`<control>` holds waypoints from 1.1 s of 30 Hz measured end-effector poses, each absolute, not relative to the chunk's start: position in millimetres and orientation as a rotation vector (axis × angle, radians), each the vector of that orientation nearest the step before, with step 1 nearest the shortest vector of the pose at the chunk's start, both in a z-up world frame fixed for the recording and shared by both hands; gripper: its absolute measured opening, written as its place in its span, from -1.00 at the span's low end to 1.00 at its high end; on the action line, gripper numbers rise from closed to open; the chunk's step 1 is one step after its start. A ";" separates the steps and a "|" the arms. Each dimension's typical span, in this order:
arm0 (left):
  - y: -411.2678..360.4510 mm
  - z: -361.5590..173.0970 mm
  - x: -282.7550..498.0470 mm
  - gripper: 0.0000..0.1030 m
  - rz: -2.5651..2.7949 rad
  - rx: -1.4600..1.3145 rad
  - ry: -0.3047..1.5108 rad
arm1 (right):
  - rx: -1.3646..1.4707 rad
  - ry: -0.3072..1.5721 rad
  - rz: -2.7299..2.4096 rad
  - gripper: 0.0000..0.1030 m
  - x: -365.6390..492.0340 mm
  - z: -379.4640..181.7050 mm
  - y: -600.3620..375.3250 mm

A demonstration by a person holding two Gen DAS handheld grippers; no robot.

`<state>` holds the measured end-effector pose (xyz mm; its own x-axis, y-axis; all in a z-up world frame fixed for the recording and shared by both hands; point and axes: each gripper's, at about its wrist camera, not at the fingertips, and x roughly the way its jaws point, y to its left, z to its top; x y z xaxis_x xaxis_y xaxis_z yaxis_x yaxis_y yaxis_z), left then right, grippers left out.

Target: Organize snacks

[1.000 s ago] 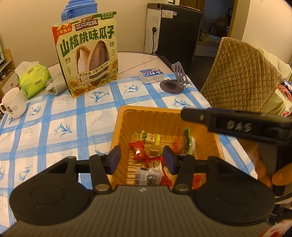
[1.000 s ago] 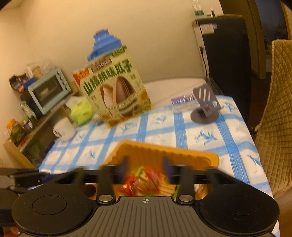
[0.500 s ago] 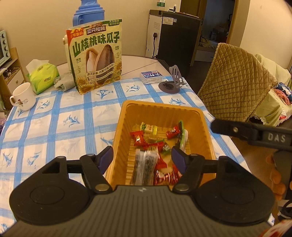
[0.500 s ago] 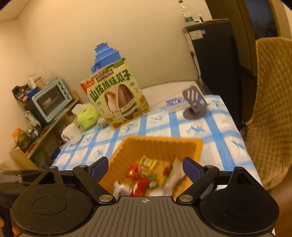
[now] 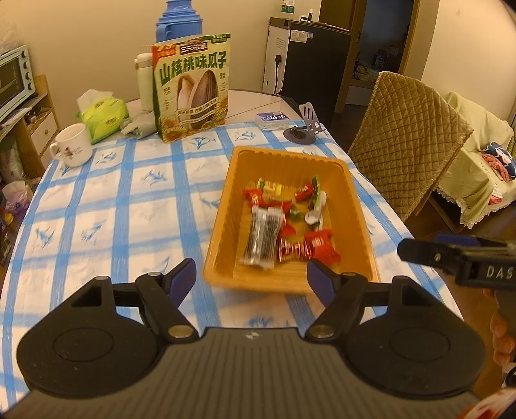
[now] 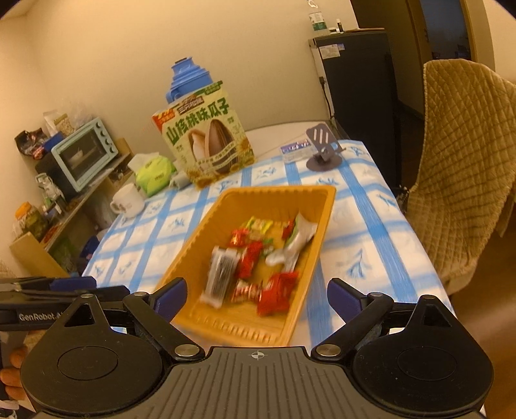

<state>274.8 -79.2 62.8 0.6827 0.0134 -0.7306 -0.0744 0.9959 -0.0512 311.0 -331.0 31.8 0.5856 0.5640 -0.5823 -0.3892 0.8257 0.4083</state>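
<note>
An orange tray (image 5: 361, 206) sits on the blue-checked tablecloth and holds several wrapped snacks, among them a clear pack of dark sticks (image 5: 262, 237) and red candies (image 5: 321, 246). The tray also shows in the right wrist view (image 6: 200, 232), blurred. A large sunflower-seed bag (image 5: 192, 87) stands at the table's back. My left gripper (image 5: 251, 278) is open and empty, just short of the tray's near rim. My right gripper (image 6: 256, 296) is open and empty, above the tray's near edge. The right gripper shows in the left wrist view (image 5: 458, 261) beside the table's right edge.
A white mug (image 5: 72, 145), a green tissue pack (image 5: 103, 116), a white flask (image 5: 143, 80) and a blue thermos (image 5: 179, 16) stand at the back left. A grey phone stand (image 5: 304, 127) and a small box (image 5: 272, 117) lie behind the tray. A padded chair (image 5: 406, 138) stands at the right.
Both grippers have opened wider and drawn back from the tray, towards the table's near edge. The snacks lie still in the tray.
</note>
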 end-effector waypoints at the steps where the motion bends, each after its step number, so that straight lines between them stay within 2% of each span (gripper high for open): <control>1: -77.8 63.9 266.8 0.44 0.050 -0.083 0.821 | 0.244 0.771 0.561 0.81 302.5 32.0 -329.2; 18: -56.6 74.9 124.6 0.44 0.005 -0.099 0.849 | 0.187 0.845 0.516 0.81 163.6 36.7 -292.1; 33: -41.8 58.3 58.0 0.44 -0.038 -0.099 0.902 | 0.138 0.901 0.466 0.82 86.3 26.5 -270.7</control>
